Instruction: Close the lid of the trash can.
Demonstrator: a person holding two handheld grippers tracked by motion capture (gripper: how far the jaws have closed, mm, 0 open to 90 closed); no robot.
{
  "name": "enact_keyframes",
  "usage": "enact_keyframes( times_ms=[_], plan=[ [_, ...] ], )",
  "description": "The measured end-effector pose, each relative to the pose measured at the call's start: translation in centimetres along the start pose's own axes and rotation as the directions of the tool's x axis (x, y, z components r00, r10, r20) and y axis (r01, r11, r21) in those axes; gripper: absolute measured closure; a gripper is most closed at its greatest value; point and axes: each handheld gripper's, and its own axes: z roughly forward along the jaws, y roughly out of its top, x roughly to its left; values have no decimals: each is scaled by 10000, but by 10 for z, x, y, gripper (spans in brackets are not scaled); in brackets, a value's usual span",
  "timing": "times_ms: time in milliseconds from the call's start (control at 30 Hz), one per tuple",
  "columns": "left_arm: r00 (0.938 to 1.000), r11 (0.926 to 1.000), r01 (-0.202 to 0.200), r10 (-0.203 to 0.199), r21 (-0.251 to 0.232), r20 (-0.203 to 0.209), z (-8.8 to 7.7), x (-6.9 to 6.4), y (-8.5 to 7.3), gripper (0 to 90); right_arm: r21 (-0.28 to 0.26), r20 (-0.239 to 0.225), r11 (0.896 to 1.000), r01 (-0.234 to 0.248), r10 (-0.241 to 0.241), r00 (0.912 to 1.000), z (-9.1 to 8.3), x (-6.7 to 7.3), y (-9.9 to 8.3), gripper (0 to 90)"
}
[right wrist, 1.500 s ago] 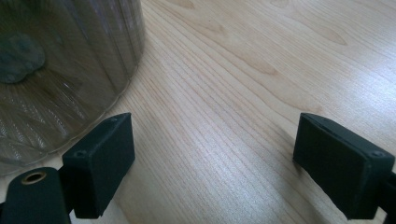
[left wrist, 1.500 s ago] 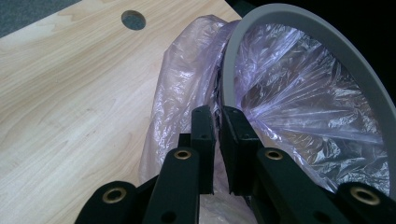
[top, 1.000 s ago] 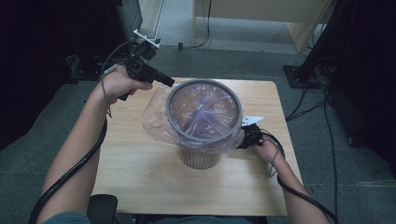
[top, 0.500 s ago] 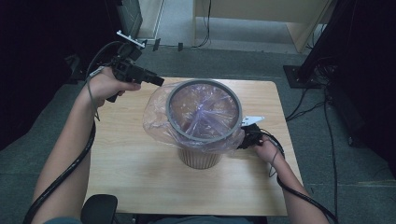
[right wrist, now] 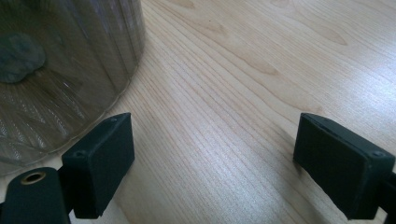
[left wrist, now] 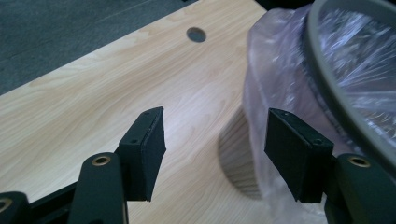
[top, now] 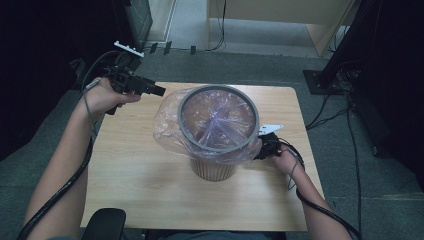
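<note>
**Bag fitted over the bin, both tongs released**

The bin [top: 214,167] stands near the middle of the bench [top: 150,200], between the two tongs. A clear bag [top: 170,127] lines it, its mouth folded over the top and pinned there by a grey ring [top: 218,149]. The loose skirt of plastic hangs down outside the wall.

The left tongs [top: 159,91] hover beside the bag's far-left edge, near it but apart. In the left gripper view the pads [left wrist: 148,144] stand spread with bare bench between them, and the bag [left wrist: 275,93] and ring [left wrist: 345,116] lie just off to one side. The jaws have just been opening, and nothing sits between them. That reads as a let-go: the plastic on that side seems to be where the person wants it, so the tongs stand clear instead of dragging it out of place.

The right tongs [right wrist: 212,163] sit low beside the bin's base, under the overhang of the bag on the opposite side. Their pads [right wrist: 105,158] are wide apart, empty, with only wood grain between them; the ribbed wall of the bin [right wrist: 70,70] rises just next to one pad. Held low and close like that, they are probably placed to steady the bin or to take the hanging skirt next.

The lining looks mostly done; the slack plastic around the left side may still want smoothing.
</note>
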Motion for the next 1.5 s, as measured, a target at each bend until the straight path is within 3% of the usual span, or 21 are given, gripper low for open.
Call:
enact_keyframes(
  times_ms=[300, 367, 533, 967, 1100, 1300, 1500],
  plan=[
    [9996, 9994, 270, -271, -224, -55, -5, 10, -17, 372, -2, 19, 10000, -19, 19, 10000, 0, 0, 0, 118],
    [9992, 9999, 99, -104, -130, -391, -5, 12, -21, 372, -2, 16, 10000, -21, 21, 10000, 0, 0, 0, 118],
    [9988, 9993, 84, -101, -360, -472, -2, 16, -30, 371, -5, 17, 10000, -24, 24, 10000, 0, 0, 0, 118],
    [9983, 9983, 302, -326, -500, -483, 18, 22, -54, 369, 11, -1, 10000, -25, 25, 10000, -1, 1, 0, 118],
    [9968, 9991, 345, -362, -255, -718, 29, 26, -57, 367, 11, -7, 10000, -20, 20, 10000, -1, 1, 0, 118],
    [9974, 9996, 272, -280, -123, -669, 48, 26, -62, 367, 11, -10, 10000, -22, 22, 10000, -1, 1, 0, 118],
    [9978, 9986, 356, -376, -379, -552, 60, 26, -67, 367, 13, -9, 10000, -19, 19, 10000, -1, 1, 0, 118]
  ],
)
